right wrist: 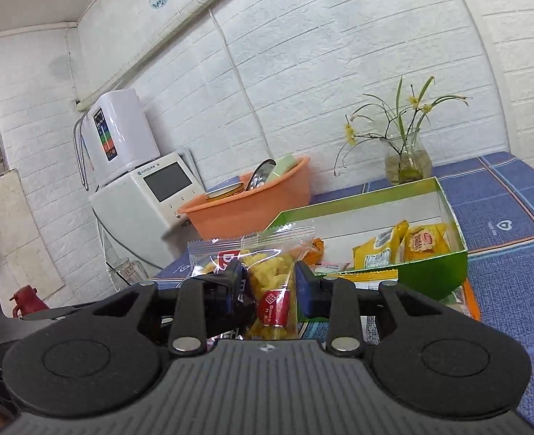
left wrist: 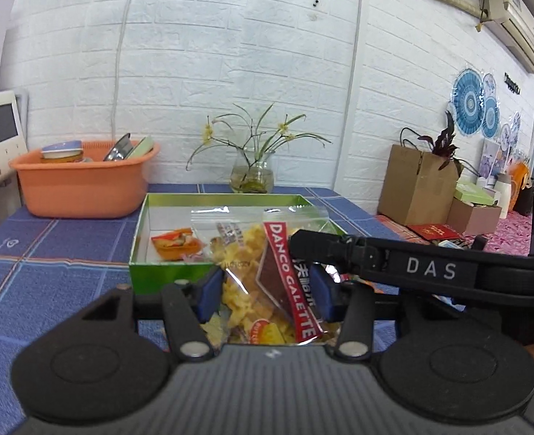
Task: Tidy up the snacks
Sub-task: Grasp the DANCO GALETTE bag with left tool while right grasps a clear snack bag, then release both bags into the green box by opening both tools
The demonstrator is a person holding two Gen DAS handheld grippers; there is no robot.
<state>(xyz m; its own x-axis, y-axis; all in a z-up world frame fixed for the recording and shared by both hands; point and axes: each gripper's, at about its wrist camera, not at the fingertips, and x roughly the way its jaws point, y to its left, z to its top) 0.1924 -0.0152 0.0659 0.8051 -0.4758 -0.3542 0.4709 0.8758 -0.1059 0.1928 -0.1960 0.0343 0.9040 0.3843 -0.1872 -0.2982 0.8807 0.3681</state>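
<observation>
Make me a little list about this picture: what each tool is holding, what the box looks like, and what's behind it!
left tool: shut on a clear snack bag with a red Danco label
right tool: shut on a clear snack bag of yellow pieces
box: green, open, some snacks inside
behind box: orange basin, glass vase with a plant
table cover: blue checked cloth

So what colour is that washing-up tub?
Orange tub, clearest in the left wrist view.
</observation>
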